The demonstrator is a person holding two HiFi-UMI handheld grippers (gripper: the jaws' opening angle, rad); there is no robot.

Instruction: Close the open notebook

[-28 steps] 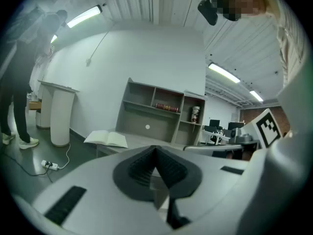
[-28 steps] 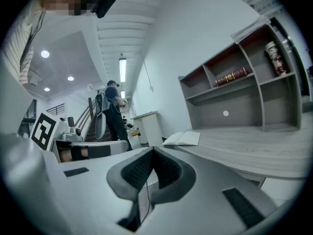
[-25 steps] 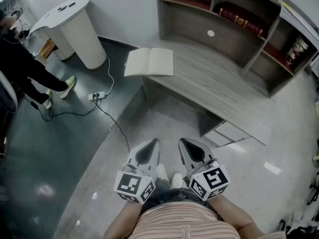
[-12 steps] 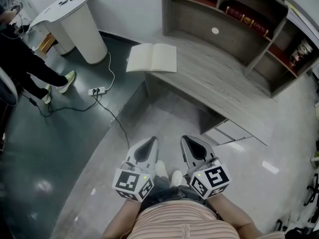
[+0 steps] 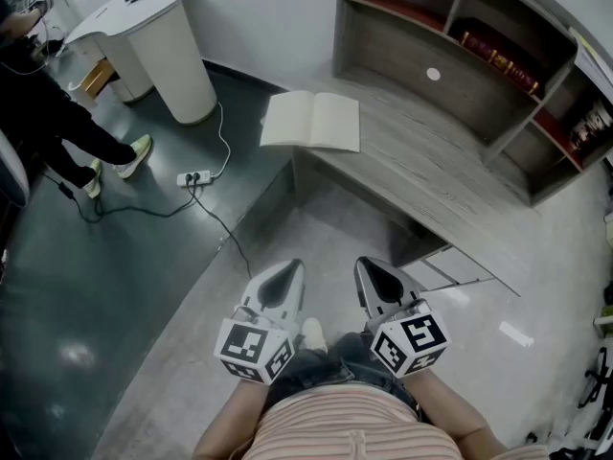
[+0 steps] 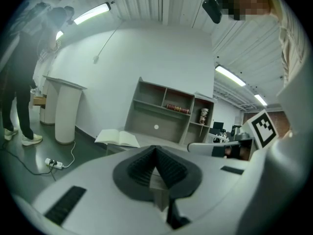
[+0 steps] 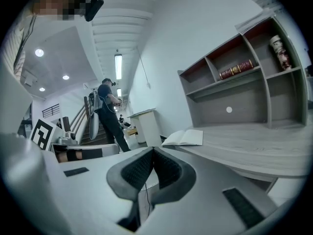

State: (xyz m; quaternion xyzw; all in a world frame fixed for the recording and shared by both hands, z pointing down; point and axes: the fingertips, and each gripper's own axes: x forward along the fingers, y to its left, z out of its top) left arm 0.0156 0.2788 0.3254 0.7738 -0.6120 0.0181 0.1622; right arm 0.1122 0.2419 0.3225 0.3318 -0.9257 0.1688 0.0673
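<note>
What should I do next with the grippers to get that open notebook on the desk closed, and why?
Probably bring both grippers forward toward the notebook. It lies open at the left end of the desk, well ahead of the left gripper and right gripper, which are both empty, jaws together, down by the waist.

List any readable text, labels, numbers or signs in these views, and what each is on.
No text reads clearly in any view.
On the red books in the shelf: gold spine marks, too small to read.
On the open notebook: no writing can be made out on the pages.
On the marker cubes: black-and-white square patterns only, no letters or numbers.
</note>
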